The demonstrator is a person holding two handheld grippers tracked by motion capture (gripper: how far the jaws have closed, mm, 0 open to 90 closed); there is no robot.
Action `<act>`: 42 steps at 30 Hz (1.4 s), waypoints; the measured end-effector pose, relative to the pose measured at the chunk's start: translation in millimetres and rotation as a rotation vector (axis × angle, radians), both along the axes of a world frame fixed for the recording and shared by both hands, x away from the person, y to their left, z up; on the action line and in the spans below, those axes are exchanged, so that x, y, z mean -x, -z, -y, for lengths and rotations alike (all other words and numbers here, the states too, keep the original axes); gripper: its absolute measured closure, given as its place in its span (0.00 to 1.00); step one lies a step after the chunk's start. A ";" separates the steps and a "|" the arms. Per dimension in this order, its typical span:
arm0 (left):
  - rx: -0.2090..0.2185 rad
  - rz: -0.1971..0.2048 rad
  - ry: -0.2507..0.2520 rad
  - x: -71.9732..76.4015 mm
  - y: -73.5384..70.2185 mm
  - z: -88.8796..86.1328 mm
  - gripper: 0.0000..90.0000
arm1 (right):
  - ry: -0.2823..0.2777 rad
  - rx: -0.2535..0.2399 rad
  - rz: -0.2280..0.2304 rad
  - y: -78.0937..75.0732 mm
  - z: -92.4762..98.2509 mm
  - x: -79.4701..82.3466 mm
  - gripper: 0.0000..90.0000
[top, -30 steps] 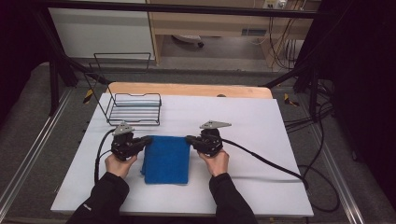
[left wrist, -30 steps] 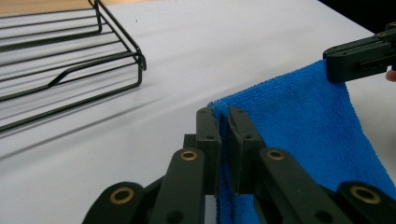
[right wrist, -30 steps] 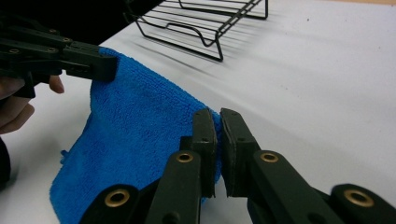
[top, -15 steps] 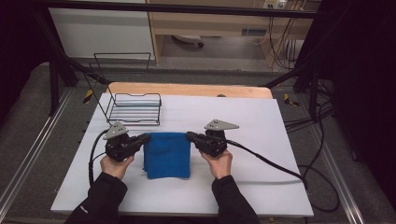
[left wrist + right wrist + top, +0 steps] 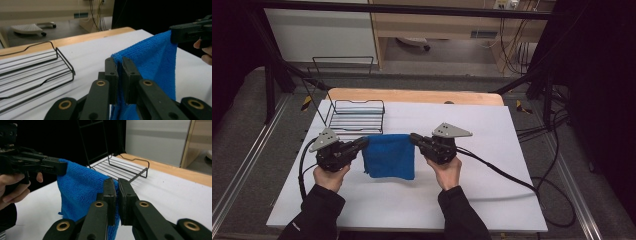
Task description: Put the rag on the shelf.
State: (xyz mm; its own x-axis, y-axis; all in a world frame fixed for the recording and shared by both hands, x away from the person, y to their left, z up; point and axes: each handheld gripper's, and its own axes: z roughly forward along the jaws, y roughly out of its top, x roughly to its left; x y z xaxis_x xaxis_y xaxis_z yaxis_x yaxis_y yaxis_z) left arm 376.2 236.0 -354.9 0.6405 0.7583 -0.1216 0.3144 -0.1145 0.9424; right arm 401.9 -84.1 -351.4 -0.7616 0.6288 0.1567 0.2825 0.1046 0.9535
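While a wire rack (image 5: 358, 116) sits behind on the desk (image 5: 492, 195), left gripper (image 5: 362, 143) and right gripper (image 5: 414, 138), held level, each pinch a top corner of the hanging blue cloth (image 5: 390, 156).

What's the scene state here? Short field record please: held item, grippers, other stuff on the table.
held item: blue cloth, hanging between the two grippers
left gripper: shut on the cloth's upper left corner
right gripper: shut on the cloth's upper right corner
cloth bottom edge: low by the white table; contact unclear
wire rack: behind the cloth, holds nothing
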 end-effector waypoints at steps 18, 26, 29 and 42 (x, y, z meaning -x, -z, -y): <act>0.084 0.108 -0.037 10.0 -27.8 -16.8 0.93 | 0.000 -0.058 0.133 -29.7 -15.3 7.0 0.96; 0.112 0.140 -0.054 5.5 -39.1 -27.3 0.93 | 0.003 -0.074 0.169 -43.6 -25.7 2.8 0.96; 0.132 0.160 -0.068 3.3 -44.9 -31.7 0.93 | 0.003 -0.078 0.196 -52.7 -31.2 0.6 0.96; 0.213 0.250 -0.109 -1.2 -68.5 -49.9 0.93 | 0.008 -0.108 0.270 -79.9 -52.8 -5.5 0.96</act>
